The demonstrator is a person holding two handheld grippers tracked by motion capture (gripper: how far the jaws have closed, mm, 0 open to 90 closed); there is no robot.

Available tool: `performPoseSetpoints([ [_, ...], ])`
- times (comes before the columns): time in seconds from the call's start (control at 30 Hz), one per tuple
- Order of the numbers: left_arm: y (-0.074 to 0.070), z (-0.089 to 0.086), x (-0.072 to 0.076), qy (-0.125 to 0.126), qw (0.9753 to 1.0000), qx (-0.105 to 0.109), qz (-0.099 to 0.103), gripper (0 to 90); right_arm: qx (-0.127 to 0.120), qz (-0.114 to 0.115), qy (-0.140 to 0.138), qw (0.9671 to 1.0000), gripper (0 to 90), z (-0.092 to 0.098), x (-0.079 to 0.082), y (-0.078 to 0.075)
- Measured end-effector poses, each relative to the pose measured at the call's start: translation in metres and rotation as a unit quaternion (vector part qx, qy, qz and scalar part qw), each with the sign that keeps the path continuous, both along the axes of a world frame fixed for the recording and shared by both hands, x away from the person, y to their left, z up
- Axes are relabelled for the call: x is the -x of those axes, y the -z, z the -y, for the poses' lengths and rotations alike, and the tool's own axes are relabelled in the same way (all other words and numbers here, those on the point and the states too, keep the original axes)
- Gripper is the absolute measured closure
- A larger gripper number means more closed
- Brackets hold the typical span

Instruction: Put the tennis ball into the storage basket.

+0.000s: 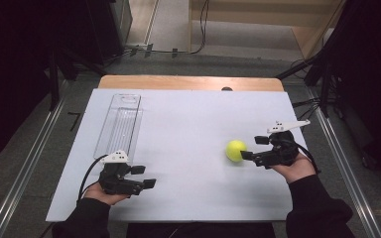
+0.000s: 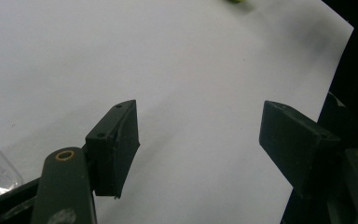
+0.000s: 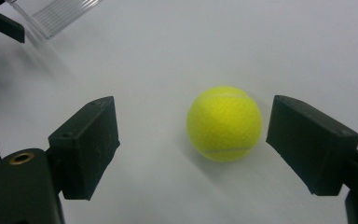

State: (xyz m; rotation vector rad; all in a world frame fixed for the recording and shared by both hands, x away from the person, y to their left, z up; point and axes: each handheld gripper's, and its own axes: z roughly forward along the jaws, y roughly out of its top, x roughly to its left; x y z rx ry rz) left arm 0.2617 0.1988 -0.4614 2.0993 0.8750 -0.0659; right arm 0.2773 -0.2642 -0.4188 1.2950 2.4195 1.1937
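Note:
A yellow-green tennis ball [image 1: 236, 150] rests on the white sheet [image 1: 188, 129], right of centre. My right gripper [image 1: 254, 148] is open right beside it, jaws pointing left at the ball. In the right gripper view the ball [image 3: 224, 123] lies in the gap between the two black jaws, closer to the right one and touching neither; the gripper [image 3: 200, 135] holds nothing. My left gripper [image 1: 145, 176] is open and empty near the front left of the sheet. The left gripper [image 2: 200, 140] faces bare white sheet, with a sliver of the ball [image 2: 235, 1] at the top edge.
A long clear plastic tray [image 1: 119, 125] lies at the back left of the sheet, just beyond the left gripper; its end shows as the tray [image 3: 60, 14]. A wooden table edge [image 1: 188, 82] runs behind the sheet. Dark floor and rails flank both sides.

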Motion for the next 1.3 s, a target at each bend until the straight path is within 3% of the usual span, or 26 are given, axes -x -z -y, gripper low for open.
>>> performPoseSetpoints([
  [0.4, 0.000, 0.001, 0.000, 0.005, 1.0000, -0.001, 0.001, 29.1, 0.015, -0.003, -0.001, 0.9999, 14.7, -0.008, -0.011, 0.008],
  [0.93, 0.000, 0.002, 0.001, 0.008, 1.0000, 0.001, 0.002, 29.1, 0.014, -0.009, 0.004, 0.9999, 14.7, -0.018, -0.034, 0.012],
  [1.3, 0.000, 0.001, 0.001, 0.008, 1.0000, 0.000, 0.001, 29.1, 0.011, 0.002, 0.010, 0.9999, 14.7, -0.024, -0.048, 0.009],
])
